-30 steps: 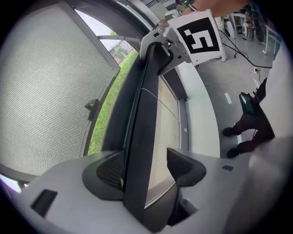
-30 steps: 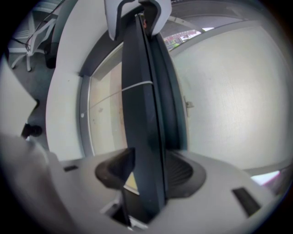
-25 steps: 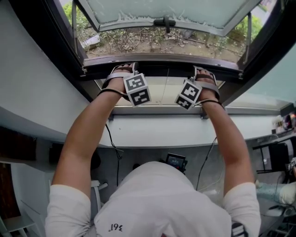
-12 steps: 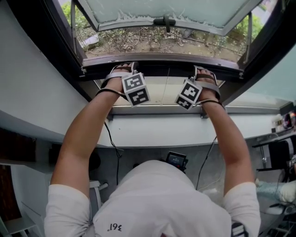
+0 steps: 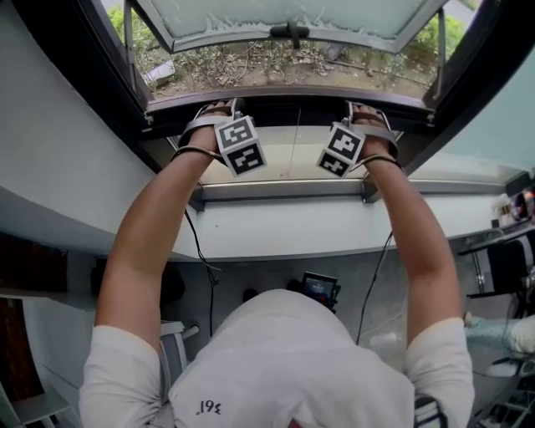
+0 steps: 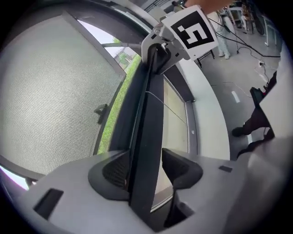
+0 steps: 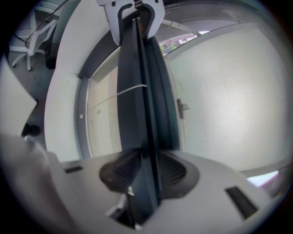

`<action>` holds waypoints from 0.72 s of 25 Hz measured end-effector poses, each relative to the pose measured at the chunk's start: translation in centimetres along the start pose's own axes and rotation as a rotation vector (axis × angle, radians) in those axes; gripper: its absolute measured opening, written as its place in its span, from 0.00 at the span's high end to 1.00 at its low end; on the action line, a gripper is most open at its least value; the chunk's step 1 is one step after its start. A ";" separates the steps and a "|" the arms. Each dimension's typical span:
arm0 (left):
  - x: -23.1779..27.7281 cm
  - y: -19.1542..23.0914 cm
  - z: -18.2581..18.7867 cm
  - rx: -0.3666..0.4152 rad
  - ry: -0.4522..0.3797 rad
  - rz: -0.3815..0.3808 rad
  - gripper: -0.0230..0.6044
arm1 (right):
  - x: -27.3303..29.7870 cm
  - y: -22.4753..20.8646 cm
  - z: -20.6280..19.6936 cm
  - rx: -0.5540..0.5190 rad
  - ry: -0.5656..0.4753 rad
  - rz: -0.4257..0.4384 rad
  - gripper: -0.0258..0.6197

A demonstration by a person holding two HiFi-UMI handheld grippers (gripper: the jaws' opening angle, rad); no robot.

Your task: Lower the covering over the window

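The covering's dark bottom bar (image 5: 284, 104) runs across the top of the window opening. Both of my grippers reach up to it. In the left gripper view the bar (image 6: 150, 128) stands between the closing jaws of my left gripper (image 6: 146, 171); one pad (image 6: 114, 171) touches it and the other pad (image 6: 181, 169) stands a little off. My right gripper (image 7: 145, 171) is closing too, and its pads press the bar (image 7: 132, 100) from both sides. A thin cord (image 7: 128, 91) crosses the bar. In the head view the left gripper (image 5: 219, 115) and right gripper (image 5: 368, 115) are a shoulder's width apart.
The frosted window sash (image 5: 284, 17) with its handle (image 5: 290, 32) is swung outward over plants. A white sill (image 5: 284, 226) lies below my hands. Cables (image 5: 201, 259), a small device (image 5: 319, 288) and white chair (image 5: 171, 351) are on the floor.
In the head view the window frame, the bar and both hands sit slightly higher than a second ago. Both grippers stay at the bar.
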State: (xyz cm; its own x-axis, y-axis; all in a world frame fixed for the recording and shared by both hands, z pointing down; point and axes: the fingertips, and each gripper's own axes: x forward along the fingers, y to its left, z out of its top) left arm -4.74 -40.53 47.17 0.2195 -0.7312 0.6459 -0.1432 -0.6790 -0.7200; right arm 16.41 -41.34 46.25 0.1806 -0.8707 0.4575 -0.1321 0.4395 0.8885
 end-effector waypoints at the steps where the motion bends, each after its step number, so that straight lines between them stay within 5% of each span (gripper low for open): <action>1: -0.1 0.0 0.0 -0.019 -0.004 0.002 0.60 | 0.0 0.0 0.0 0.005 0.000 0.008 0.78; 11: -0.8 0.3 0.4 -0.169 -0.056 -0.017 0.60 | -0.1 0.2 0.1 0.018 -0.017 0.021 0.77; 18: -2.0 0.8 0.9 -0.340 -0.132 -0.034 0.61 | -0.9 -0.3 0.2 0.132 -0.063 0.043 0.77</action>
State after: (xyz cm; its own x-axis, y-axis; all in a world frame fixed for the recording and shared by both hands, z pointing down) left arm -4.47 -39.58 45.05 0.3492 -0.7083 0.6136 -0.4416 -0.7019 -0.5589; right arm 16.05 -40.72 45.57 0.1108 -0.8658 0.4880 -0.2662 0.4472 0.8539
